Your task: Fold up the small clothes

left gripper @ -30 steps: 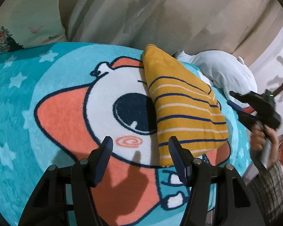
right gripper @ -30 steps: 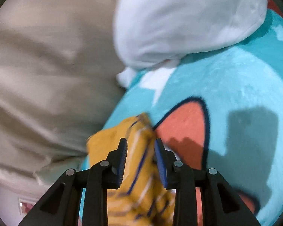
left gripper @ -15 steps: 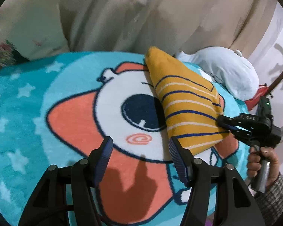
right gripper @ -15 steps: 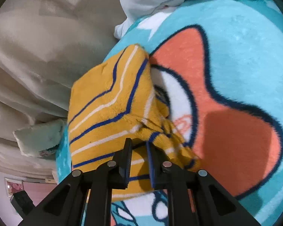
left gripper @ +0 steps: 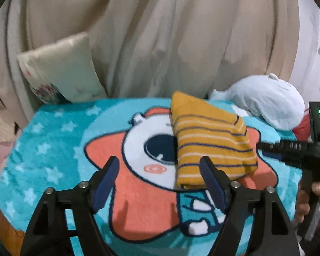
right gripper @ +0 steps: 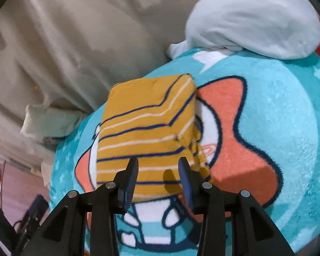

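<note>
1. Folded mustard garment with navy and white stripes is lying flat on the teal cartoon blanket, covering the right side of the printed character's white face; nothing is gripping it.
2. Left tool is hanging over the blanket on the near side of the garment with jaws spread wide and nothing between them. Its right finger is overlapping the garment's near edge in view; contact can't be confirmed.
3. Right tool is sitting at the garment's near edge in its own camera, jaws apart and empty, the fabric showing through the gap.
4. In the left view the right tool is sitting just beside the garment's right edge, apparently clear of the fabric, with the person's hand on its handle.
5. White plush toy is lying beyond the garment, at the blanket's far right edge.
6. Cream pillow is leaning against the beige curtain, far left of the garment.
</note>
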`<state>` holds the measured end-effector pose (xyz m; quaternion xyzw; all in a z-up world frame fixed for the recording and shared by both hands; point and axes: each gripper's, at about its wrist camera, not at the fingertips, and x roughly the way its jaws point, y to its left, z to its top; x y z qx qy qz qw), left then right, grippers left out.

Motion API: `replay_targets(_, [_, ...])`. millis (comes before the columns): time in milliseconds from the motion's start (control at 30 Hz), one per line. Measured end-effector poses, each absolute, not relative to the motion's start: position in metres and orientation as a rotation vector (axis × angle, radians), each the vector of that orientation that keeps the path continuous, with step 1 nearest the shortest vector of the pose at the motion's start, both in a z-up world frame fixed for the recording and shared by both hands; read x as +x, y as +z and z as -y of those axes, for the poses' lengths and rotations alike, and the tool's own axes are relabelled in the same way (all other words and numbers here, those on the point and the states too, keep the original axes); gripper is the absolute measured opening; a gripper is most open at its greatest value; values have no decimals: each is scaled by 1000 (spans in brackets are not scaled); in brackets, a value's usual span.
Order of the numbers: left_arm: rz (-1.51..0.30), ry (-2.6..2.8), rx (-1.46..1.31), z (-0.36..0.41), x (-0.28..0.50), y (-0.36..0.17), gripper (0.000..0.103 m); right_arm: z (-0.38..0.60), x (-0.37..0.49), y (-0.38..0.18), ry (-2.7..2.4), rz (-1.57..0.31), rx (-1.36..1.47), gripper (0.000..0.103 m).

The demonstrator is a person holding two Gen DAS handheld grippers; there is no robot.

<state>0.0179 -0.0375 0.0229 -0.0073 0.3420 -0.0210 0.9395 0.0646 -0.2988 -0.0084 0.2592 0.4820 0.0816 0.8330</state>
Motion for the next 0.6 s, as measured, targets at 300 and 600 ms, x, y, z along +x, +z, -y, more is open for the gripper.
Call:
replay_targets(300, [-415, 129, 8, 57, -23, 70, 103, 284, 36, -2, 247, -1018, 360, 47])
replay_targets(600, [-612, 108, 18, 75, -10, 45, 103, 291, 18, -9, 227, -1030, 328, 51])
